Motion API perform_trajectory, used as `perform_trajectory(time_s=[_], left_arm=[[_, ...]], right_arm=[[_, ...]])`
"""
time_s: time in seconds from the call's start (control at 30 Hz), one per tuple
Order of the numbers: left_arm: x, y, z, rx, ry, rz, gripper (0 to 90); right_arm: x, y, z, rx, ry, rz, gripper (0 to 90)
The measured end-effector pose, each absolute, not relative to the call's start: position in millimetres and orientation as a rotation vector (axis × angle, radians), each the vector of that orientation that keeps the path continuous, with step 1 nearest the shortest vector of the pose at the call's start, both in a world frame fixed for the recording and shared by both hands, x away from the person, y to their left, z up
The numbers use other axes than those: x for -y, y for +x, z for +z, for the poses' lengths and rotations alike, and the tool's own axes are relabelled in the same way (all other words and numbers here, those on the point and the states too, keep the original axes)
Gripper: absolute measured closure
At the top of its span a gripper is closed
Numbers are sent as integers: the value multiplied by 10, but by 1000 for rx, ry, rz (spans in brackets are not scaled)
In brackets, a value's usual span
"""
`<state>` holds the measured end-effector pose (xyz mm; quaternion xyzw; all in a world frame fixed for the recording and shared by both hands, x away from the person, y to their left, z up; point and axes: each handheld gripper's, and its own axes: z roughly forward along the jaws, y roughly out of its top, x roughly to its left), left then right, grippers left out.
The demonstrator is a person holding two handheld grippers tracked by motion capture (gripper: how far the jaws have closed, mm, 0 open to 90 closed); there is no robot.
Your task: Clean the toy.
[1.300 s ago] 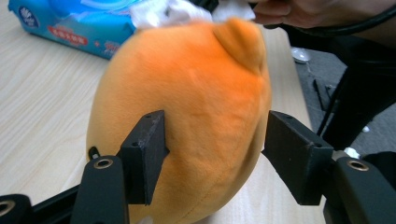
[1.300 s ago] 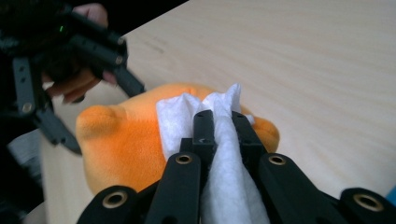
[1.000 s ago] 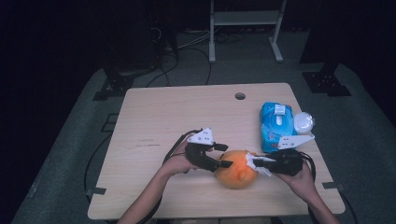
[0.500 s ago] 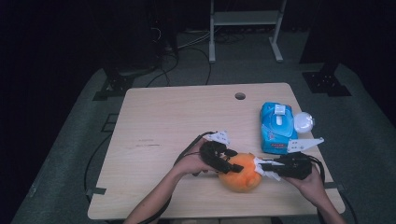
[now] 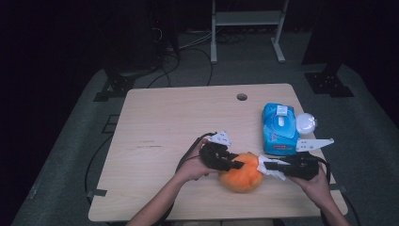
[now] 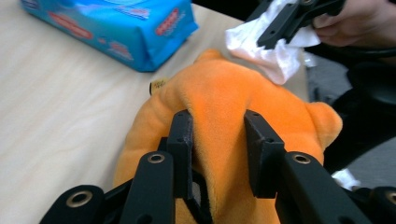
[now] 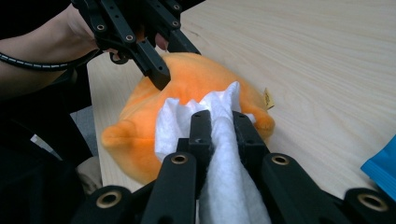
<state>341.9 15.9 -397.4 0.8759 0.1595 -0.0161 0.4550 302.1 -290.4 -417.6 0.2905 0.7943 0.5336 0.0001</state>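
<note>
High view: lower centre of the frame, an orange plush (image 5: 241, 172) lies on the worktop (image 5: 160, 122). The left tool (image 6: 218, 140) has just been closing and pinches its fabric; the right tool (image 7: 221, 125) clamps a white wipe (image 7: 224, 154) against it.

table (image 5: 155, 141): pale wood | orange plush toy (image 5: 242, 174) between both grippers | blue wipes pack (image 5: 278, 129) beyond right gripper | white lid (image 5: 306, 124) beside pack

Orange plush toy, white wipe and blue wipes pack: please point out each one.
orange plush toy (image 5: 241, 175), high view, middle of its body
white wipe (image 7: 224, 154), right gripper view, its pinched fold
blue wipes pack (image 5: 278, 129), high view, its top face
</note>
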Motion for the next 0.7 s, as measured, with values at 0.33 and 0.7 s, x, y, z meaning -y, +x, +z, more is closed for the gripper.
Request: perform_trajectory(time_s=[0.33,0.7], left_arm=[[-450,3538,-3786,-471,2118,84,670],[-657,3683,-3792,-558,2134,157,665]], right_arm=[[2938,3102,-4249,-2505,950,1538,781],[3004,3200,-4455,-2531,1044,1431,540]])
